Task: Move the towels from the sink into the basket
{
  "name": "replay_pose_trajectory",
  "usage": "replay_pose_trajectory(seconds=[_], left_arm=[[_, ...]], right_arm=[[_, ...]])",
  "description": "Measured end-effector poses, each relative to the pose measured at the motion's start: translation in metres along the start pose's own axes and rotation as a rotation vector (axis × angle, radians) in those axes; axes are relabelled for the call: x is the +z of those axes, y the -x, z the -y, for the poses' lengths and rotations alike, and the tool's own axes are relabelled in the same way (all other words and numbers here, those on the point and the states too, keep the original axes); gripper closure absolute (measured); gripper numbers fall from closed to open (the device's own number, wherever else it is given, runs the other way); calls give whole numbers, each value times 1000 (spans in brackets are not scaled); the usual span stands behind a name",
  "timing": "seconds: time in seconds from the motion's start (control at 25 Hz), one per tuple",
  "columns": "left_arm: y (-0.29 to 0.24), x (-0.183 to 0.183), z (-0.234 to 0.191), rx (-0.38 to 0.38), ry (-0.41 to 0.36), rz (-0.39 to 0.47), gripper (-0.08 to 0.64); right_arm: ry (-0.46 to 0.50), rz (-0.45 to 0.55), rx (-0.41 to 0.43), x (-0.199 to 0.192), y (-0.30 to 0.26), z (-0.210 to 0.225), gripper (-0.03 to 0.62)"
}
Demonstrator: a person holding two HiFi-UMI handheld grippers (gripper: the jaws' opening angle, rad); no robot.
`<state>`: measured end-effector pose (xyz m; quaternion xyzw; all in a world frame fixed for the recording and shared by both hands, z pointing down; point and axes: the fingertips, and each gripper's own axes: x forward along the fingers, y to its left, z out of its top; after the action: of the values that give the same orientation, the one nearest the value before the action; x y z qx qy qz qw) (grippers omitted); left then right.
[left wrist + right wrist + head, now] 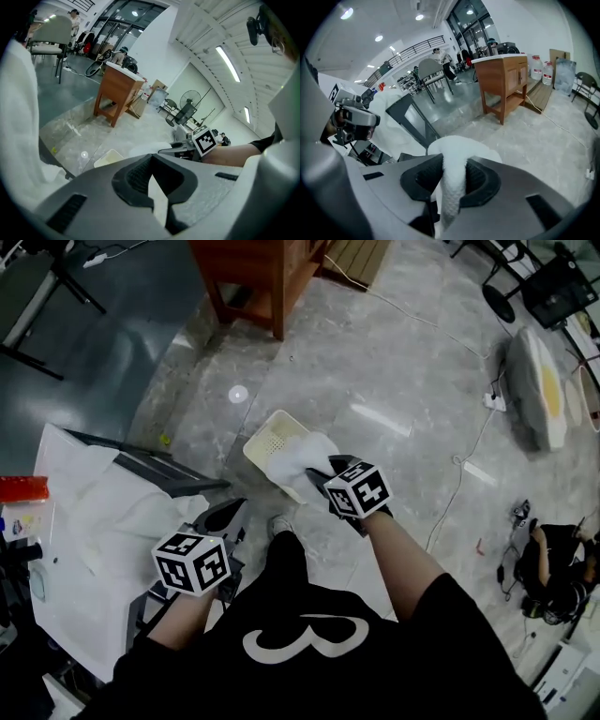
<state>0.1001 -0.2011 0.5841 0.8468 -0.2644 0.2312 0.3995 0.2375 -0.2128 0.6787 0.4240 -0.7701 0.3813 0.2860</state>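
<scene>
Right fingers (480, 180) closed on a fold of white towel (458, 149), which bulges above the pads and trails down between them. Left fingers (136, 176) drawn together and empty; only a pale sliver shows in the slit.

Right gripper (321, 471) holds the towel directly over the basket (261, 439), bunched and drooping onto its near rim. Left gripper (228, 517) hangs beside the basket, on the sink (66, 587) side. More towels (131, 517) heaped in the sink, well apart from the basket.

Handling, by judgement: light, soft and limp, and it may drape over the rim. Best pinched at a bunched fold.

Only the right gripper view shows the pinch itself. Only the head view shows the towel above the basket. Wooden cabinet (272, 277) stands far beyond the basket.
</scene>
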Motion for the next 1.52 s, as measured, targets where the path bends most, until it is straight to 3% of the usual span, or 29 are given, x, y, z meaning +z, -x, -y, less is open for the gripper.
replay_pose_trajectory(seconds=[0.16, 0.32, 0.48, 0.8, 1.08, 1.36, 1.52], left_arm=[[-7, 8, -11, 18, -4, -9, 555], [-6, 13, -8, 34, -11, -5, 555], [-1, 10, -10, 55, 20, 14, 555], [15, 15, 2, 117, 79, 77, 555], [34, 14, 8, 199, 174, 168, 555], [81, 16, 16, 292, 219, 274, 555], [115, 28, 9, 303, 232, 370, 555]], right_arm=[[9, -31, -4, -2, -30, 14, 483], [-20, -67, 12, -14, -42, 22, 318], [22, -78, 8, -16, -46, 24, 284], [53, -115, 87, -12, -37, 29, 279], [190, -108, 220, 9, -27, -2, 279], [359, -48, 358, 63, -14, -63, 279], [356, 39, 451, 99, 7, -118, 279]])
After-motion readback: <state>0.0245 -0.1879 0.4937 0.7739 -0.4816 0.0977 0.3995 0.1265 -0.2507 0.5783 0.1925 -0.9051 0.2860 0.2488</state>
